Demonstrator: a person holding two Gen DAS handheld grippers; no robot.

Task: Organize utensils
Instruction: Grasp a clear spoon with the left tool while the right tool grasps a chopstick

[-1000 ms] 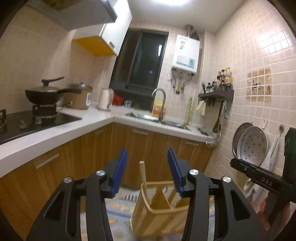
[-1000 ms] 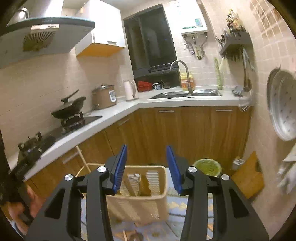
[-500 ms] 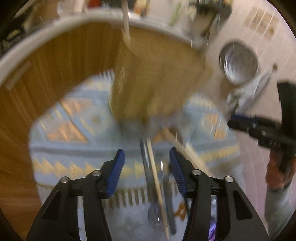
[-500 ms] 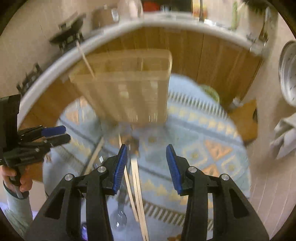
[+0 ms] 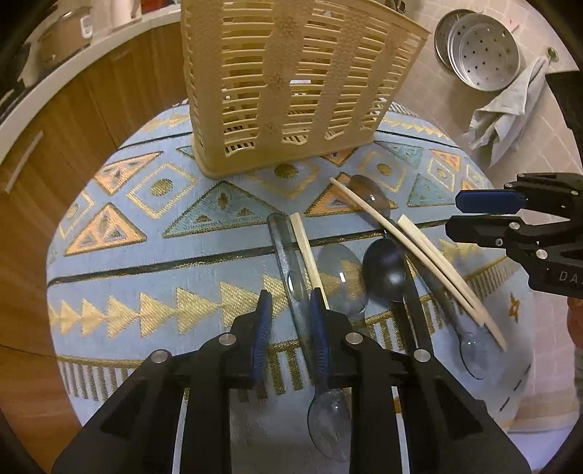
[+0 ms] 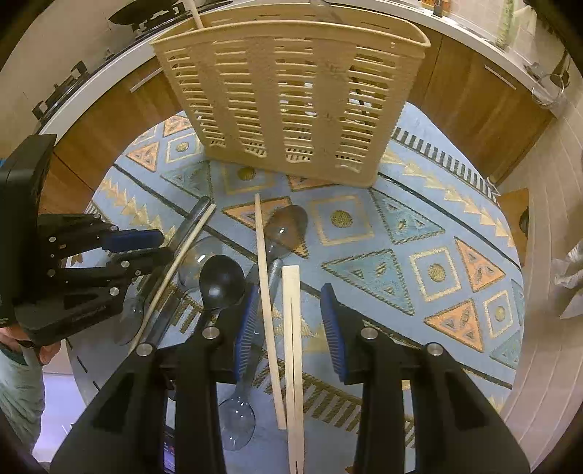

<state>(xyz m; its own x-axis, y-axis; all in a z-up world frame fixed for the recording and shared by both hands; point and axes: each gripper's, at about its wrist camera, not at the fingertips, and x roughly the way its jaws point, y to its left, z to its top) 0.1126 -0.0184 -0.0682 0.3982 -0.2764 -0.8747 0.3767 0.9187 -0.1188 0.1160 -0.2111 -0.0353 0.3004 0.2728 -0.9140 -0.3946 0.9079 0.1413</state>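
A beige slatted utensil basket (image 5: 291, 80) stands on a blue patterned cloth (image 5: 145, 255); it also shows in the right wrist view (image 6: 291, 94). In front of it lie clear plastic spoons (image 5: 291, 277), a black spoon (image 5: 386, 269) and several wooden chopsticks (image 5: 419, 251). My left gripper (image 5: 289, 310) is open, its fingers either side of a clear spoon handle, with a chopstick (image 5: 309, 255) beside it. My right gripper (image 6: 289, 310) is open over two chopsticks (image 6: 291, 328) and a clear spoon (image 6: 284, 233). One chopstick (image 6: 196, 14) stands in the basket.
Wooden cabinets (image 5: 109, 84) and a white counter curve behind the basket. Steamer trays (image 5: 481, 51) and a towel (image 5: 506, 105) hang on the tiled wall at right. The cloth's edge (image 5: 255, 430) is near my left gripper.
Both grippers have tipped down from facing the kitchen to facing the cloth and moved low over the utensils. The left gripper's fingers have closed in somewhat around a spoon handle.
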